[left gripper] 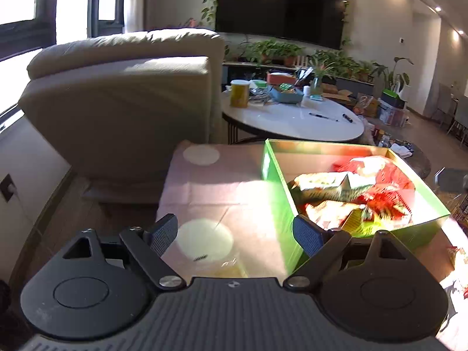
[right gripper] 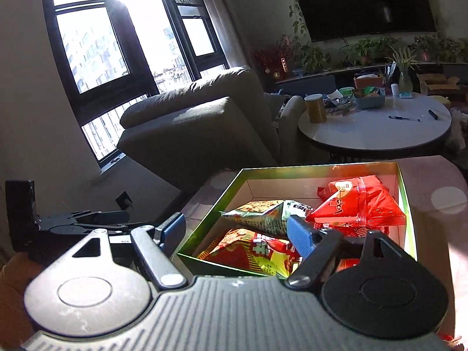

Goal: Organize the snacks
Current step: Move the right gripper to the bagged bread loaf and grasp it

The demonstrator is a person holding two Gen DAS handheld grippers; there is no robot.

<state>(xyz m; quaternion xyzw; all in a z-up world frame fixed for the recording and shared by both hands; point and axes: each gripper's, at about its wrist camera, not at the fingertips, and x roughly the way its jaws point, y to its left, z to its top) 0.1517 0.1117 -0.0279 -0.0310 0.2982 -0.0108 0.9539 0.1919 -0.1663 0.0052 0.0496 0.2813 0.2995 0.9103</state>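
Observation:
A green box (left gripper: pixel 282 201) stands on the pink tablecloth (left gripper: pixel 210 187) and holds several snack bags, red and green-white ones (left gripper: pixel 330 185). The same box (right gripper: pixel 231 187) shows in the right wrist view with a red bag (right gripper: pixel 359 204), a green-white bag (right gripper: pixel 263 215) and a red-yellow bag (right gripper: pixel 248 251). My left gripper (left gripper: pixel 235 234) is open and empty, straddling the box's left wall. My right gripper (right gripper: pixel 237 231) is open and empty, above the box's near left corner. A clear yellowish packet (left gripper: pixel 226 267) lies on the cloth under the left gripper. The left gripper (right gripper: pixel 87 219) shows at the left of the right wrist view.
A beige armchair (left gripper: pixel 122 99) stands behind the table on the left. A round white table (left gripper: pixel 292 120) with a yellow canister (left gripper: pixel 239 93), a tray and pens is behind. More snack bags (left gripper: pixel 459 260) lie at the right edge. Windows are on the left.

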